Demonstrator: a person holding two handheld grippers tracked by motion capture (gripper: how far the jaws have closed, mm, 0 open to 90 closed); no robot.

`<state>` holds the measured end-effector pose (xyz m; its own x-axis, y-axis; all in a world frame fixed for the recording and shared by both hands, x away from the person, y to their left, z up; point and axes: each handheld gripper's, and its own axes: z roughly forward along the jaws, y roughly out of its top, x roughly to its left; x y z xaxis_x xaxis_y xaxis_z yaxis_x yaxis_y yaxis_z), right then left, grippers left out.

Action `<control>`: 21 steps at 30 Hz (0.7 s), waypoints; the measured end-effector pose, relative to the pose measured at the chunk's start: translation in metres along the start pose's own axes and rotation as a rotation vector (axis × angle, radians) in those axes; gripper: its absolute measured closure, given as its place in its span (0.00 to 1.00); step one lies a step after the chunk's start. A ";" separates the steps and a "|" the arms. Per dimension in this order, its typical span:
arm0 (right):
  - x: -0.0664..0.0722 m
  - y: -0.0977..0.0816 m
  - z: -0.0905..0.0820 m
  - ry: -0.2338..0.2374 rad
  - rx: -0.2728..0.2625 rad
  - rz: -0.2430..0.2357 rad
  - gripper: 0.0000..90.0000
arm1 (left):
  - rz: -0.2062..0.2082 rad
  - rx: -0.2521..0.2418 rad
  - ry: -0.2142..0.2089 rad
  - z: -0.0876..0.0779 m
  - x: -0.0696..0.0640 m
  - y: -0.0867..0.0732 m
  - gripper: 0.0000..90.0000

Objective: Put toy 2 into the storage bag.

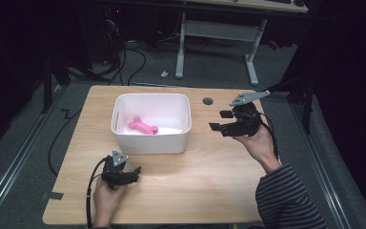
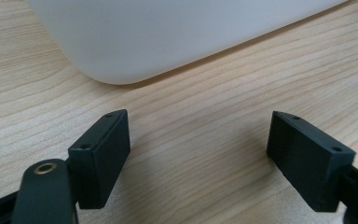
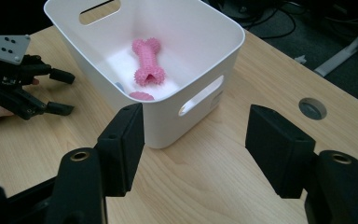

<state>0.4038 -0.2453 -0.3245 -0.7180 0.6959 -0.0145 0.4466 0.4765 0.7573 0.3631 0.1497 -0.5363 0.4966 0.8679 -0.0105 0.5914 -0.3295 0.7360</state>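
High view: pink bone toy [image 1: 143, 126] lies on floor of white bin [image 1: 151, 143]; your left gripper [image 1: 124, 172] just below bin, your right gripper [image 1: 221, 121] right of bin, both agape, empty

Left gripper view: jaws spread, near bin wall

Right gripper view: jaws spread, toy well beyond, inside bin; looks light, rubbery, nubbed; pinch narrow shaft

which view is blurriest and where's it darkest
Left gripper view: the white bin up close is soft and featureless, jaws sharper. High view: the table is lit, the surrounding floor and edges fall to near black. Right gripper view: the pink bone toy is crisp.
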 end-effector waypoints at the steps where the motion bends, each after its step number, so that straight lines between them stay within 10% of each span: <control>1: 0.000 -0.002 -0.002 -0.001 -0.001 0.006 0.42 | 0.000 0.000 0.000 0.000 0.000 0.000 0.24; 21: -0.012 -0.047 -0.045 -0.053 -0.039 0.085 0.42 | 0.000 0.000 0.000 0.000 0.000 0.000 0.24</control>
<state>0.3678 -0.3004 -0.3305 -0.6488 0.7608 0.0171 0.4831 0.3943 0.7818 0.3630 0.1497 -0.5363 0.4966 0.8679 -0.0099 0.5910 -0.3298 0.7362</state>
